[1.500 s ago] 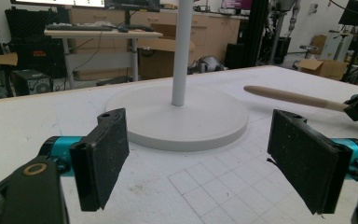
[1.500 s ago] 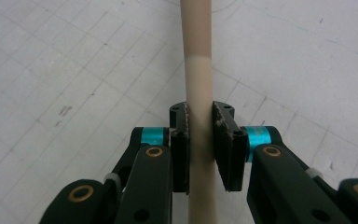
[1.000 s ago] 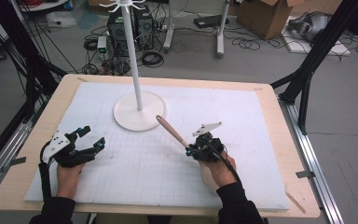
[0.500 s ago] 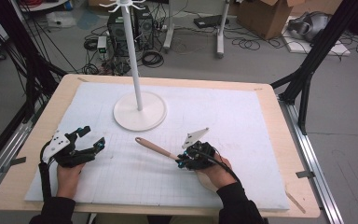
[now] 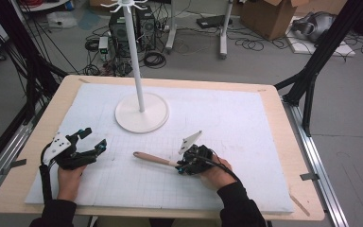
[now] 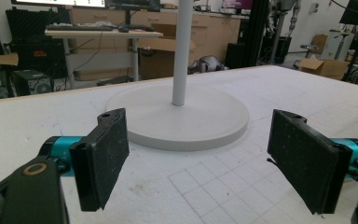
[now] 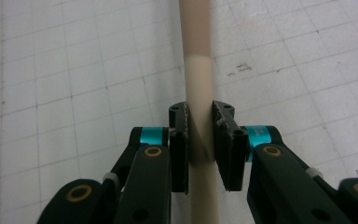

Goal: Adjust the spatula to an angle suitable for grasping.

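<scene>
A long utensil with a pinkish handle end (image 5: 152, 158) and a cream shaft (image 7: 199, 84) lies low over the white mat, pointing left. My right gripper (image 5: 183, 165) is shut on its shaft, and in the right gripper view the jaws (image 7: 200, 114) clamp it from both sides. The end behind the jaws is hidden. My left gripper (image 5: 89, 145) rests at the mat's left front, open and holding nothing; its pads (image 6: 103, 156) stand wide apart facing the white hook stand (image 6: 182, 51). The stand's round base (image 5: 142, 113) sits at the mat's middle back.
The white gridded mat (image 5: 246, 123) covers a wooden tabletop (image 5: 283, 123). The stand's pole (image 5: 134, 56) rises tall with hooks at the top. Black frame struts (image 5: 307, 80) flank the table on both sides. Cables and boxes lie on the floor beyond.
My right gripper moved left and toward the front edge with the utensil, whose handle swung from pointing up-left to pointing left and lower. The left gripper stayed put.
</scene>
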